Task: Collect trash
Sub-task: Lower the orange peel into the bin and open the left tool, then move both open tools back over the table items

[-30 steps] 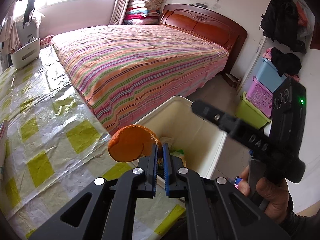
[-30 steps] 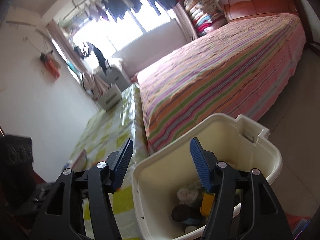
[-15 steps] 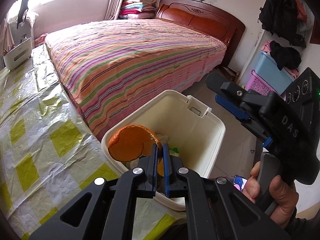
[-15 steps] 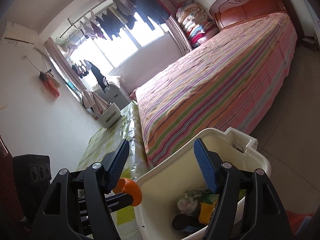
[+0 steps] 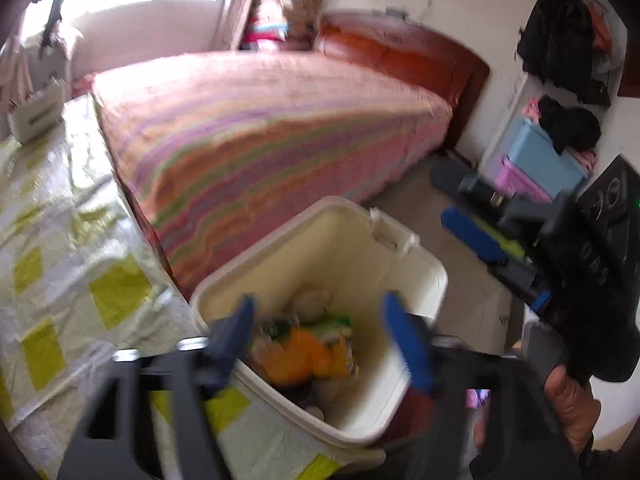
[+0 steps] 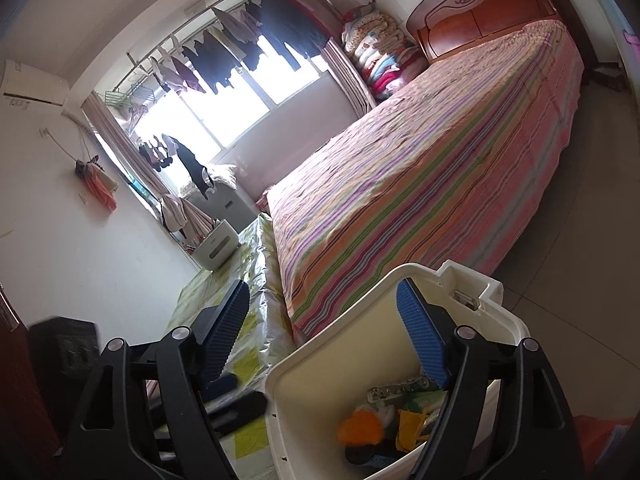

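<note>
Both of my hand-held grippers hang over the cream rectangular plastic trash bin (image 5: pixel 420 268). My left hand-held gripper (image 5: pixel 320 332) has just been opening: its blue-padded fingers (image 5: pixel 404 344) stand wide apart with nothing between them, blurred in its own view. Directly beneath the gap, down inside the bin, lies the orange curved piece of fruit peel (image 5: pixel 288 356), resting on a green and yellow crumpled wrapper (image 5: pixel 340 332) and other scraps I cannot make out.

My right hand-held gripper (image 6: pixel 324 332) has also just been opening, and its ridged blue pads are spread wide and grip nothing. Its right finger (image 6: pixel 420 340) is over the bin's mouth, its left finger over the yellow-checked, plastic-covered desk (image 6: pixel 244 364) just beside the bin. Below this gripper the peel shows as an orange lump among the rubbish at the bin's bottom.

Ahead of both grippers stretches the bed with a pink, orange and green striped cover (image 6: pixel 440 184). In the left view, my right hand (image 5: pixel 576 412) is wrapped around the other gripper's black handle.
</note>
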Demonstrator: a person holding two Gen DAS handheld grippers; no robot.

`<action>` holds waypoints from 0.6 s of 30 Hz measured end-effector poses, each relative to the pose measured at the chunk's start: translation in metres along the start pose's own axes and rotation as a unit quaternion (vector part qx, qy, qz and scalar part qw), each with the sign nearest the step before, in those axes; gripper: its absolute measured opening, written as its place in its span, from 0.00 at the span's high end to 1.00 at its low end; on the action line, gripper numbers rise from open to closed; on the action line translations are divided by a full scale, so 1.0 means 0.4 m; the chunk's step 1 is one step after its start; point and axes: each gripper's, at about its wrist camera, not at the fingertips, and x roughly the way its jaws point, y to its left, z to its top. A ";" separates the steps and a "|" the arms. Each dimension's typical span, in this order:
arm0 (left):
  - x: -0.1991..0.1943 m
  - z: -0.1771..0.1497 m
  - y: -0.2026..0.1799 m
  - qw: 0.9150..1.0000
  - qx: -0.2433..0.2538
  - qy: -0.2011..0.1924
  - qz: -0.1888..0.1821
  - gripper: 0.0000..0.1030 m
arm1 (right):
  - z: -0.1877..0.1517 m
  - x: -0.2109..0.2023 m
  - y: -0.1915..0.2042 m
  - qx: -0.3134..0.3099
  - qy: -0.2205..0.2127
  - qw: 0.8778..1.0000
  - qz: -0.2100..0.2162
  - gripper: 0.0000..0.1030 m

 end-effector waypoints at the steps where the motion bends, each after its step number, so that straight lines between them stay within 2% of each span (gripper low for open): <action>1: -0.012 0.002 -0.001 1.000 -0.001 -0.014 -0.001 0.25 | -0.002 0.003 0.000 0.001 0.001 1.000 0.002 0.27; 6: -0.041 0.014 0.020 0.999 -0.021 -0.030 -0.004 0.24 | 0.000 0.006 -0.006 0.006 0.003 1.000 0.006 0.27; 18: -0.093 -0.001 0.105 0.998 -0.042 -0.029 0.039 0.24 | -0.023 0.051 0.049 -0.010 0.033 0.999 0.028 0.27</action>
